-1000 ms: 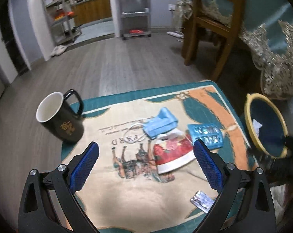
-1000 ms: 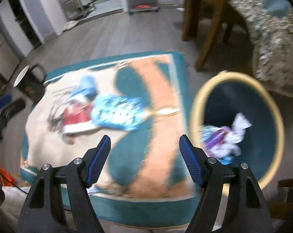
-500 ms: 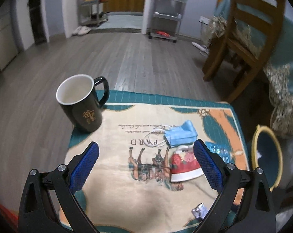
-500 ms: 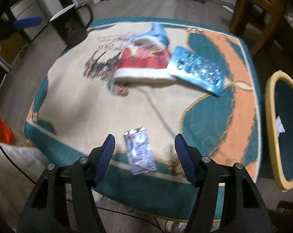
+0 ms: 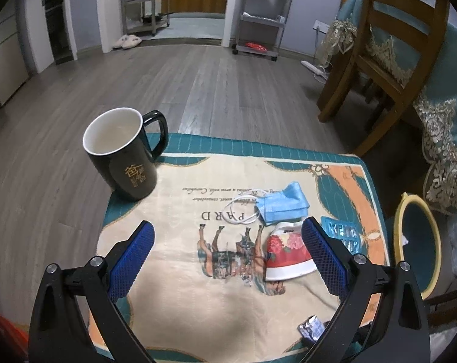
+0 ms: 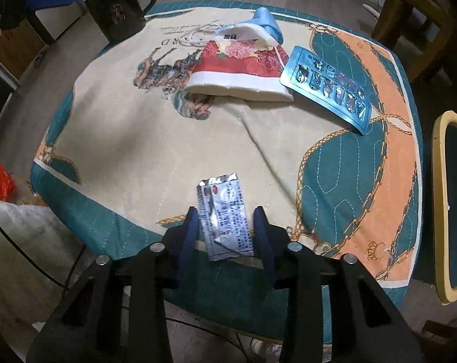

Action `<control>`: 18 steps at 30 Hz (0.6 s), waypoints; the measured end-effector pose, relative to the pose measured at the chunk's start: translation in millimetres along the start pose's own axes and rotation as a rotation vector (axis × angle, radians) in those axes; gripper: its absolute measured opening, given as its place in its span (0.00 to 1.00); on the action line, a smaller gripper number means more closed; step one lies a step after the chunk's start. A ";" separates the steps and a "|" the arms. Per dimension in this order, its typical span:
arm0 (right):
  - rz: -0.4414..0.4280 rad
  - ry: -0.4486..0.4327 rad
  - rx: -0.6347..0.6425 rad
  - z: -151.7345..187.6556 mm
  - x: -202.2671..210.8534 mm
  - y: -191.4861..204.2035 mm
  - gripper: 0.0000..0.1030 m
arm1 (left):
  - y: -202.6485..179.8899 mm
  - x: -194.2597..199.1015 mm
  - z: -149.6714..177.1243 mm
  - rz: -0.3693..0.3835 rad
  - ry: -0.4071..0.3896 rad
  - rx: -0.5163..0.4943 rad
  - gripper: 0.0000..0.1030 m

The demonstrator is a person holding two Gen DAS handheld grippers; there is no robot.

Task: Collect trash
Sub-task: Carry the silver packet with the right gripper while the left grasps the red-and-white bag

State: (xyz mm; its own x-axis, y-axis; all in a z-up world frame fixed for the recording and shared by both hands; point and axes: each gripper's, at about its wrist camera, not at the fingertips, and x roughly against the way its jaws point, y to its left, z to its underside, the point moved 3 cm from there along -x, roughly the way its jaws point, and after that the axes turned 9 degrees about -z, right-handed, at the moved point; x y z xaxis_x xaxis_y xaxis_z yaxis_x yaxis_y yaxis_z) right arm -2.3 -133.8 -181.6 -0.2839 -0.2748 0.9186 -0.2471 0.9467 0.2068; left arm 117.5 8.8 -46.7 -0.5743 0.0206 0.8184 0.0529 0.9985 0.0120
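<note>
The cloth-covered counter [image 6: 143,139] carries the trash, with the bin [image 6: 440,211] just off its right edge. The silver foil sachet [image 6: 225,214] near the front edge looks light, thin, slick and crinkly, so pinch across its flat width. The right tongs [image 6: 227,230] straddle it, part-closed and not yet clenched; the left tongs [image 5: 225,260] gape wide, released.

- "PARD" is printed, upside down, on the tablecloth [image 5: 222,216].
- Gold Chinese characters are borne by the black mug [image 5: 128,166]; they are not legible.
- Sachet [image 6: 225,217] print is unreadable.
</note>
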 end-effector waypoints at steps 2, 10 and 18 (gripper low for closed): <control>0.009 -0.004 0.006 -0.4 -0.1 -1.6 0.29 | 0.2 -0.5 0.3 -0.001 0.001 0.001 0.94; 0.012 -0.037 -0.040 -9.6 19.9 -13.7 0.28 | -4.0 -1.7 -0.5 0.000 0.000 -0.014 0.94; 0.067 -0.098 -0.091 -57.9 98.4 -74.0 0.28 | -22.3 -14.8 6.1 -0.001 0.019 -0.090 0.94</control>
State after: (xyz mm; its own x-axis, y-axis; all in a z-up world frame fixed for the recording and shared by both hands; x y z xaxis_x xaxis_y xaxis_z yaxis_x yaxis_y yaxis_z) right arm 41.7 -221.2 -87.1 -0.3867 -0.2217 0.8952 -0.1410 0.9735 0.1802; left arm 119.8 -13.5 -62.6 -0.5587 0.0182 0.8292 0.1263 0.9900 0.0634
